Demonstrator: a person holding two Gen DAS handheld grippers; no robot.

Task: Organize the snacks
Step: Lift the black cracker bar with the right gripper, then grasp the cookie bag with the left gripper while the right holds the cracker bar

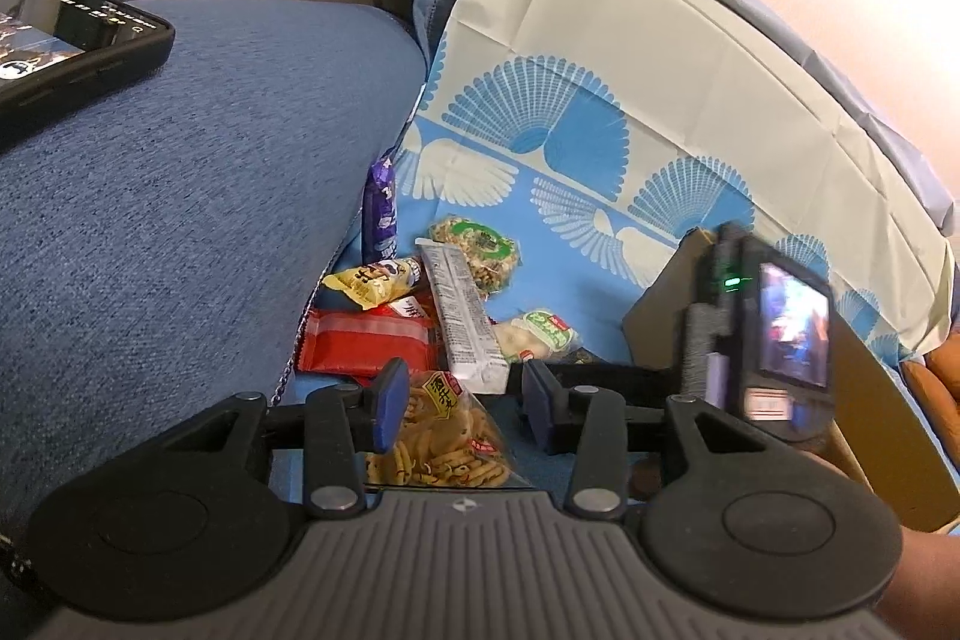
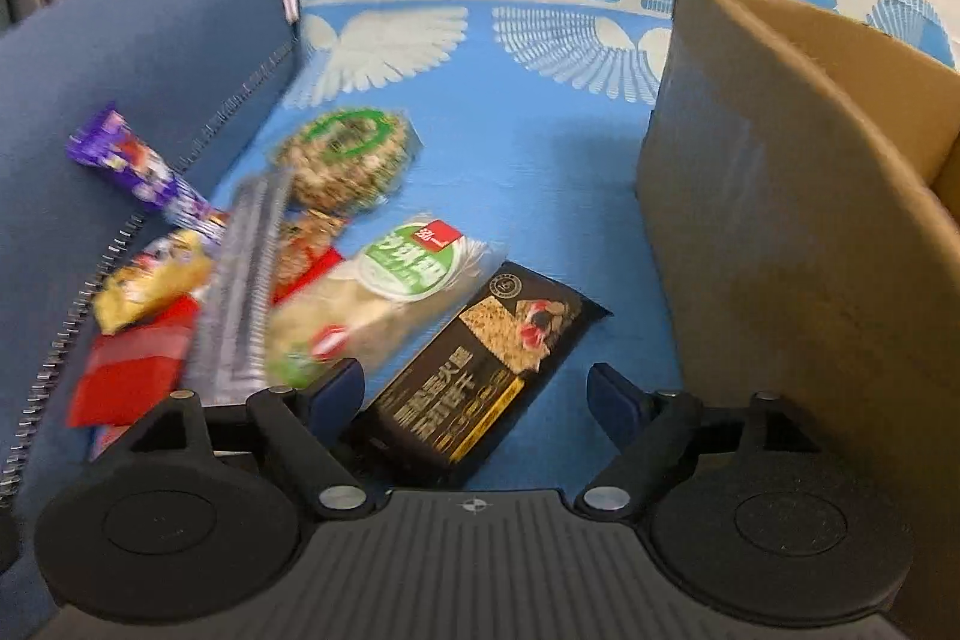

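Observation:
Several snack packs lie heaped on a blue patterned cloth (image 2: 540, 148) against a blue cushion (image 2: 150, 58). My right gripper (image 2: 477, 391) is open wide, its fingers either side of a black cracker pack (image 2: 480, 358) without touching it. Beside that pack are a green-and-white bag (image 2: 390, 292), a long white bar (image 2: 240, 280) and a round green-labelled cake (image 2: 348, 154). My left gripper (image 1: 462, 403) stands partly open over a clear bag of yellow twisted snacks (image 1: 438, 436); the right pad is apart from the bag. Red (image 1: 366, 346), yellow (image 1: 372, 283) and purple (image 1: 381, 202) packs lie further off.
An open cardboard box (image 2: 780, 220) stands upright at the right, close to my right gripper. In the left wrist view the right gripper's camera unit (image 1: 780, 334) fills the right side. A black phone (image 1: 66, 40) lies on the cushion (image 1: 180, 190) at far left.

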